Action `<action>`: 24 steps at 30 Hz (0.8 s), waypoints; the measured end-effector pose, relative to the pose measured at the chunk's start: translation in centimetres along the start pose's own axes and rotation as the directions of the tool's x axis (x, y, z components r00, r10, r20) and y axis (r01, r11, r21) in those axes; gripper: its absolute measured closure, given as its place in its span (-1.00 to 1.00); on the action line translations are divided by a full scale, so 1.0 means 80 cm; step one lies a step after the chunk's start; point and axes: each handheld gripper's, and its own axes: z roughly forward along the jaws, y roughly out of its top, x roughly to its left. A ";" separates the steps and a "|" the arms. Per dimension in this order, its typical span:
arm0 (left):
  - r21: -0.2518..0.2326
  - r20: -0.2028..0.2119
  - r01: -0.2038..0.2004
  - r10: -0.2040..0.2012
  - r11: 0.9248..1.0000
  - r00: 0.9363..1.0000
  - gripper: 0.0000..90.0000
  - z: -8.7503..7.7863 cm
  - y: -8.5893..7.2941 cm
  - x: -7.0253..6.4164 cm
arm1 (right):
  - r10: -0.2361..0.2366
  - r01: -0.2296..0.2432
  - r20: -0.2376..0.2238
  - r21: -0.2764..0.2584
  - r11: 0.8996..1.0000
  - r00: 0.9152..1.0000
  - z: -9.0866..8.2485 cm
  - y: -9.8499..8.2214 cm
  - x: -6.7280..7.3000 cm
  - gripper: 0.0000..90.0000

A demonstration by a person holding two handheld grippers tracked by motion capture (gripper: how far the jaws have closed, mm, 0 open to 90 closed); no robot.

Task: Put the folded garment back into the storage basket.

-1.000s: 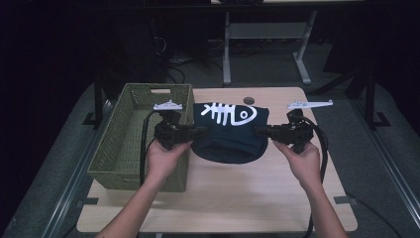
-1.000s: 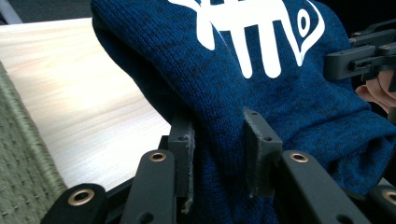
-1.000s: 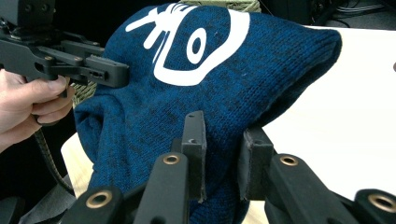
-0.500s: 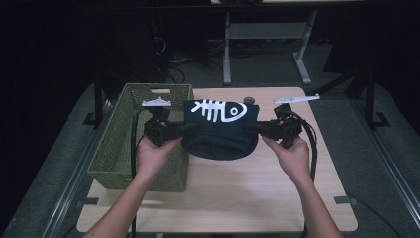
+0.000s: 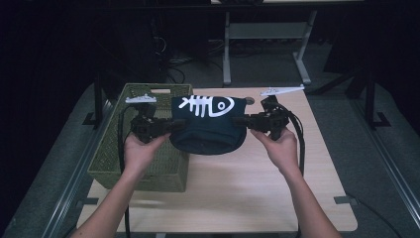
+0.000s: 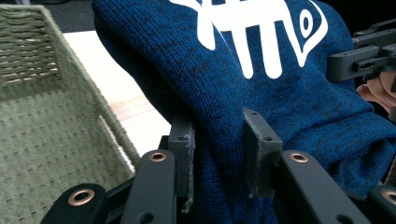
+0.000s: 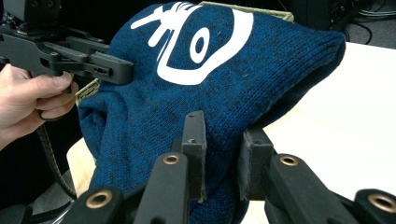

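A folded dark blue sweater (image 5: 208, 126) with a white fish-skeleton print hangs in the air between the two grippers, above the far-left part of the worktop (image 5: 247, 188) and just right of the green woven basket (image 5: 143, 148). The left gripper (image 5: 168, 126) is clamped on the sweater's left edge; in the left gripper view a thick fold of knit is pinched between its pads (image 6: 180, 154). The right gripper (image 5: 241, 120) is clamped on the right edge, and the right gripper view shows its pads (image 7: 194, 140) squeezing a bunch of fabric in the same way. The bundle sags in the middle, its lower curve hanging close over the worktop.

The work in hand looks like carrying the folded sweater over to the basket. The main risk is the fold coming undone: each gripper holds several layers, and if an inner layer slips out, the sweater would droop open and land untidily. Pulling the hands apart would stretch the knit and could drag it out of one grip; bringing them together would deepen the sag. That hanging belly could also catch the basket's near-right rim if carried across too low, so it wants enough height before it goes over.
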 end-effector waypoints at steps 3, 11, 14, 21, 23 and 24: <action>-0.005 -0.007 0.002 -0.002 1.000 1.000 0.51 -0.006 0.001 0.005 | -0.007 0.007 -0.004 0.003 1.000 1.000 0.007 0.006 0.003 0.67; -0.009 -0.020 0.009 -0.009 1.000 1.000 0.51 -0.022 -0.002 0.021 | -0.018 0.019 -0.022 0.017 1.000 1.000 0.028 0.016 0.011 0.67; -0.011 -0.028 0.016 -0.016 1.000 0.999 0.51 -0.028 -0.003 0.026 | -0.023 0.023 -0.029 0.018 1.000 0.999 0.036 0.018 0.013 0.67; -0.011 -0.041 0.021 -0.022 1.000 0.999 0.51 -0.043 -0.007 0.039 | -0.033 0.034 -0.046 0.028 0.999 0.998 0.053 0.025 0.021 0.67; -0.012 -0.048 0.025 -0.025 1.000 0.999 0.51 -0.047 -0.008 0.041 | -0.036 0.037 -0.051 0.030 0.999 0.998 0.058 0.027 0.024 0.67; -0.011 -0.049 0.023 -0.024 1.000 0.999 0.51 -0.049 -0.008 0.042 | -0.037 0.039 -0.055 0.032 0.999 0.998 0.060 0.028 0.026 0.67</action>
